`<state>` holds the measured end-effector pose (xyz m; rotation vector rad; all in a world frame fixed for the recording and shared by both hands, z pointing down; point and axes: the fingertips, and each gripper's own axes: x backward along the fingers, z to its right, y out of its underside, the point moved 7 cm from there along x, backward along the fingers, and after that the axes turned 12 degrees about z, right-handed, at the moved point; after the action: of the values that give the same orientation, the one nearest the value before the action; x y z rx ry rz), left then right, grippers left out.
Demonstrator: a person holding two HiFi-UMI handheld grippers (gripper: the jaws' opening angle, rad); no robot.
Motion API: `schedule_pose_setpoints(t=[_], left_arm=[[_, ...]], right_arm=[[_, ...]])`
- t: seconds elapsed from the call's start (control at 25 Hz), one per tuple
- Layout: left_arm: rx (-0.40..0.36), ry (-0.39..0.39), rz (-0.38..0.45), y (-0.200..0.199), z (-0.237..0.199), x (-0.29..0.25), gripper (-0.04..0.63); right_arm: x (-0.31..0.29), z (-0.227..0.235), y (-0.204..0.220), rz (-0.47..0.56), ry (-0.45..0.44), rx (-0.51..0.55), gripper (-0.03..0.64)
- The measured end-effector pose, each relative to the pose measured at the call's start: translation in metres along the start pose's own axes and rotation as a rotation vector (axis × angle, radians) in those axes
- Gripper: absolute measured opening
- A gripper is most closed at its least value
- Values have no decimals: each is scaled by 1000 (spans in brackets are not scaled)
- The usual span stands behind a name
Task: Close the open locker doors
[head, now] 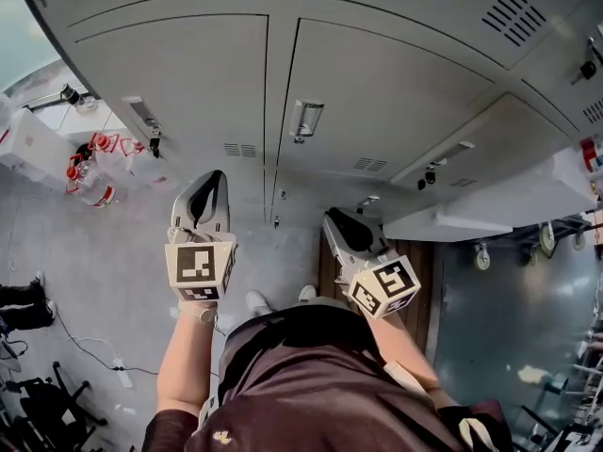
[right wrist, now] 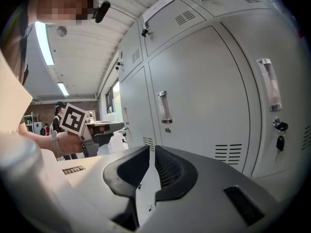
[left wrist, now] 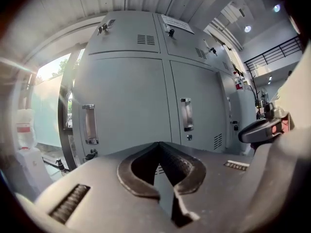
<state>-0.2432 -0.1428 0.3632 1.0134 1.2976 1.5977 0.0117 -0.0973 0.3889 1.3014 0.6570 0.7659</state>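
Across the upper half of the head view stand the flat grey sheet-metal locker doors point(head: 188, 83), and those facing the two grippers look flush with their frames. Each door carries a narrow upright handle of shiny metal point(head: 306, 119) set into its surface, and a small block of louvred slots point(head: 369, 165) near its lower corner. Below them, at lower centre of that view, the left gripper point(head: 212, 179) and the right gripper point(head: 332, 217) both point toward the doors, but their tips stay clearly apart from the metal. In the left gripper view, the left gripper point(left wrist: 158, 144) has its tips pressed together on nothing, and the dark ribbed rubber pads point(left wrist: 182, 166) curve apart behind the tips. In the right gripper view, the right gripper point(right wrist: 149, 149) leaves only a thin slit between its pads, also empty. At the right edge of that view a dark key point(right wrist: 280, 141) hangs from a lock.
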Motion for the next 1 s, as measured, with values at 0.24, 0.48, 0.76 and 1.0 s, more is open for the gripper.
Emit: schedule_pose_setpoints(t=[0.24, 0.48, 0.76, 1.0], left_arm=[[43, -45, 12, -15, 11, 37, 17], [50, -87, 19, -25, 18, 66, 17], [57, -113, 20, -31, 22, 85, 17], [34, -95, 26, -30, 25, 88, 17]], right_arm=[[-14, -24, -22, 52, -153, 59, 51], [-22, -46, -35, 85, -257, 98, 49], [-25, -63, -50, 136, -320, 164, 48], [-22, -62, -55, 157, -316, 204, 48]])
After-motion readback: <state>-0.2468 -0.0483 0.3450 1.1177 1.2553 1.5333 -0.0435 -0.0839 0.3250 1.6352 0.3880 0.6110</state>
